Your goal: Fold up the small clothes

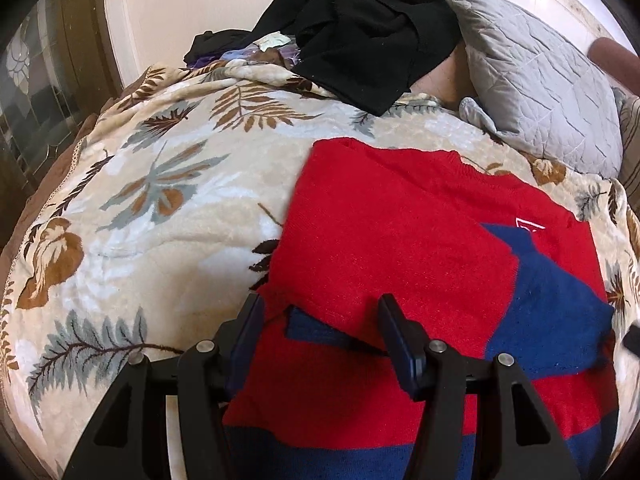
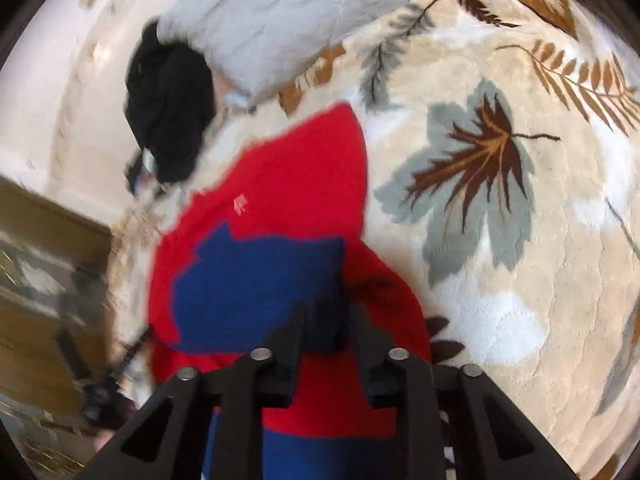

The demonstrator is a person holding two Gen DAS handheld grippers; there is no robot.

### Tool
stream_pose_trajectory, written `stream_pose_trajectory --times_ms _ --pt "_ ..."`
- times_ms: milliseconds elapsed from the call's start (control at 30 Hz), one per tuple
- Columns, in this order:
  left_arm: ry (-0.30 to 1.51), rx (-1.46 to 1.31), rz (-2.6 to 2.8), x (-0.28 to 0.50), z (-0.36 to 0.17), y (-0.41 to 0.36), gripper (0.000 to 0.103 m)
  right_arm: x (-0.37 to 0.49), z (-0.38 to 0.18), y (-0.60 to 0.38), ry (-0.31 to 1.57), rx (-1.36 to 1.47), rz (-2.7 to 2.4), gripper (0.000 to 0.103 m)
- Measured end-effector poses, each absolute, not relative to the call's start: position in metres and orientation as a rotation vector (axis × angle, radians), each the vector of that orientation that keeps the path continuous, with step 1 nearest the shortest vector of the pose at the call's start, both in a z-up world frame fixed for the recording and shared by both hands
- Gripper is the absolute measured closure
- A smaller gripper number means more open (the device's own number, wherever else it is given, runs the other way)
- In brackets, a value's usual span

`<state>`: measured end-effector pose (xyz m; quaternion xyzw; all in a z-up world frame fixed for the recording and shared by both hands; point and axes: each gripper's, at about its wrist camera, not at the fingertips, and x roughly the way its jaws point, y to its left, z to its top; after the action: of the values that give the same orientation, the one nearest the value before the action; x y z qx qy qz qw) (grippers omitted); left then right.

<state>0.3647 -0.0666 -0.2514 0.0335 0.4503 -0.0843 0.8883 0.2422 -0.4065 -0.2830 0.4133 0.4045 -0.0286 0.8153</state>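
Lying flat on bed, knit sweater [image 1: 384,232] red with blue sleeves and hem, partly folded, spreads ahead of and under both grippers. Left gripper [image 1: 320,312] jaws wide, over cuff, holding nothing. Right gripper [image 2: 328,320] jaws narrow; grip on blue sleeve fabric unclear, view blurred. Plush leaf-print blanket [image 1: 160,200] beneath. Quilted grey pillow [image 1: 540,92], black clothes [image 1: 360,32] beyond jaws; cream wall behind.
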Motion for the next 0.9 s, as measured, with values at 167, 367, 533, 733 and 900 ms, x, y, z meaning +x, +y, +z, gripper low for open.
stream_pose_trajectory --times_ms 167,367,533,733,900 --pt "0.929 0.055 -0.166 0.367 -0.251 -0.065 0.044 0.258 -0.27 -0.401 0.772 0.807 -0.073 0.015" --pt "0.925 0.05 -0.169 0.369 -0.25 -0.064 0.043 0.297 -0.298 -0.379 0.917 0.604 -0.135 0.048" --pt "0.916 0.054 -0.164 0.369 -0.249 -0.063 0.044 0.294 -0.288 -0.364 0.929 0.452 -0.123 0.091" --pt "0.892 0.076 -0.163 0.366 -0.247 -0.067 0.044 0.291 -0.25 -0.359 0.746 0.398 -0.141 0.091" --pt "0.922 0.119 -0.158 0.367 -0.255 -0.074 0.043 0.324 -0.292 -0.375 0.872 0.428 -0.194 0.087"
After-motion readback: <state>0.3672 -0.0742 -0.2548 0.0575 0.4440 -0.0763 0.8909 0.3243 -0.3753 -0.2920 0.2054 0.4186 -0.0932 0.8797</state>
